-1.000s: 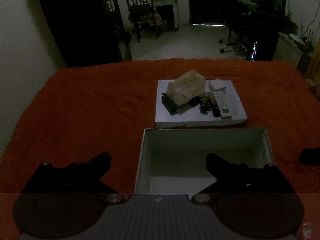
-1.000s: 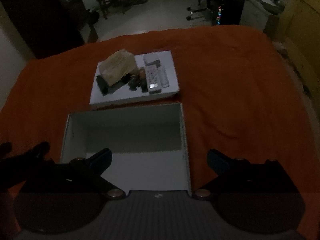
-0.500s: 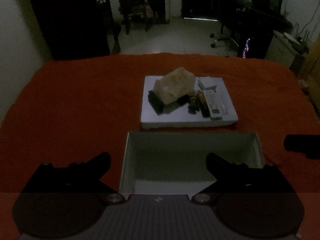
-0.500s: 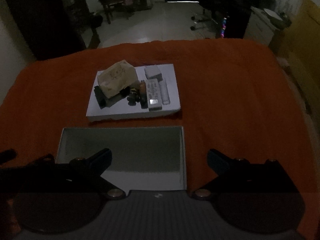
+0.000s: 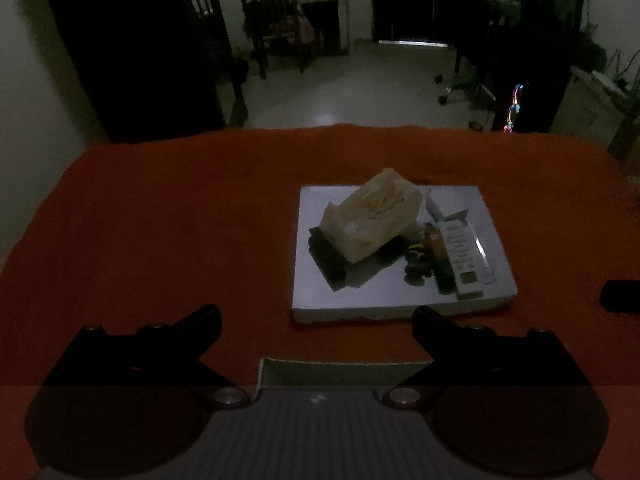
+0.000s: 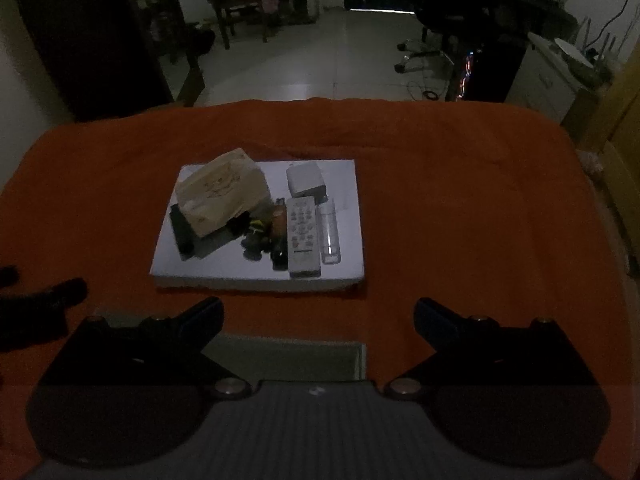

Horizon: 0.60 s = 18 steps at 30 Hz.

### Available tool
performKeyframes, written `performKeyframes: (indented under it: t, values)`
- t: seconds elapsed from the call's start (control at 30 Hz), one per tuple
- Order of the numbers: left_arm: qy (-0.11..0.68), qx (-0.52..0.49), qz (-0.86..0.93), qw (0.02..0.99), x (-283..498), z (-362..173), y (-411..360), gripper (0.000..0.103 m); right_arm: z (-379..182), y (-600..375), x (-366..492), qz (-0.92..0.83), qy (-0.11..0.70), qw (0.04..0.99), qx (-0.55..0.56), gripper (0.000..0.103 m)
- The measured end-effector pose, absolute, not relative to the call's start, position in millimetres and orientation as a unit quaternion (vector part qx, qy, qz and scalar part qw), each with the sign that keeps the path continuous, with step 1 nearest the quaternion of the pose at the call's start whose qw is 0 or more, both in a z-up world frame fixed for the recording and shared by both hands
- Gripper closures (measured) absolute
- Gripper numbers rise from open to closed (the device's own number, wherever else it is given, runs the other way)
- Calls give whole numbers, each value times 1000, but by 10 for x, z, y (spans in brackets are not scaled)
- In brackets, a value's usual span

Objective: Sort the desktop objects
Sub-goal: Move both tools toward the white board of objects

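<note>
A flat white lid (image 5: 392, 292) (image 6: 224, 268) lies on the orange cloth with a pile on it: a tan tissue pack (image 5: 372, 216) (image 6: 224, 196), a black slab (image 5: 326, 254), a white remote (image 5: 460, 256) (image 6: 303, 236), a clear tube (image 6: 330, 234), a white box (image 6: 306, 180) and small dark bits (image 6: 260, 236). An open white box (image 5: 340, 372) (image 6: 288, 356) sits nearest me, only its far rim showing. My left gripper (image 5: 316, 320) and right gripper (image 6: 316, 312) are open and empty, short of the lid.
The orange cloth (image 5: 160, 232) covers the whole table. The other gripper shows at the right edge of the left wrist view (image 5: 620, 296) and the left edge of the right wrist view (image 6: 36, 300). Chairs and a dark room lie beyond the far edge.
Both grippers have pulled back and tilted up. The open box has slid down to the bottom of both views and the lid with its pile sits lower in frame.
</note>
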<state>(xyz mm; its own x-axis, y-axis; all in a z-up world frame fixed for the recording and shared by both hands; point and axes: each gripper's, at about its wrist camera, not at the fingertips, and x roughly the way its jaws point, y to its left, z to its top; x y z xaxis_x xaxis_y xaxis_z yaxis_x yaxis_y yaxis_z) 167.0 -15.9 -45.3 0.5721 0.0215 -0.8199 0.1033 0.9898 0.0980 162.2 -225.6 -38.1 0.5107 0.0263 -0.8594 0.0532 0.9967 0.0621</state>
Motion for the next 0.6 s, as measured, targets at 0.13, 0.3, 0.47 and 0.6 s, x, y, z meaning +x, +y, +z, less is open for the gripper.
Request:
performKeyframes:
  t: [0.13,0.3,0.47,0.6]
  values:
    - [481,62,-30,874,1910,-622,-154,0,-490,-2294,1894,-9,498,867,35,0]
    - [509,44,-32,859,2208,-836,-166,0,-651,-2313,2230,0,507,862,25,0]
    - [514,49,-43,856,2467,-1046,-284,0,-919,-2269,2576,8,522,853,23,0]
    - [526,66,-73,845,2713,-1252,-389,0,-1152,-2246,2810,11,529,848,33,0]
